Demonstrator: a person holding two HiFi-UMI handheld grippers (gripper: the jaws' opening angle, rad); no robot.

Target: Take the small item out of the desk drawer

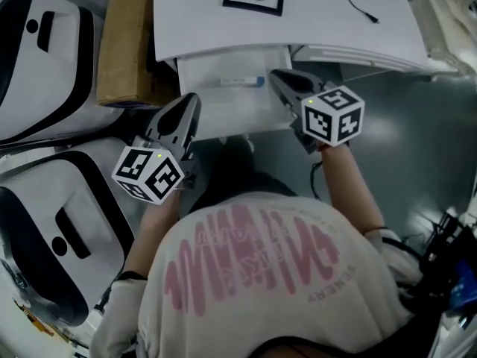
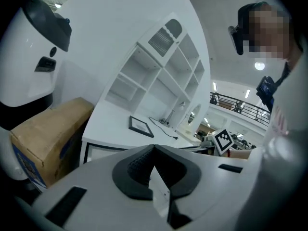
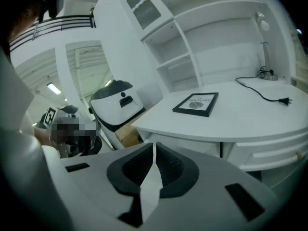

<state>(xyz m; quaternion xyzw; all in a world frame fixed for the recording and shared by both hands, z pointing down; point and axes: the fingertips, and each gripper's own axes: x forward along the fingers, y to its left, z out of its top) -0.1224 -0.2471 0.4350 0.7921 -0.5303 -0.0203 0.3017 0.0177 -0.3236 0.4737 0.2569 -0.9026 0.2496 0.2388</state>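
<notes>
drawer (image 1: 223,99) open, upper centre, under bench (image 1: 335,21) | small item (image 1: 242,82) lies inside, not gripped | left gripper (image 1: 191,101) and right gripper (image 1: 276,77): jaws together, empty, flanking drawer | risk: reaching in closed shoves item deeper

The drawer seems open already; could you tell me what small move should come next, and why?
Probably open the right gripper and lower it toward the small item in the open drawer: its jaws are shut and empty, and it hovers right beside the item.
</notes>
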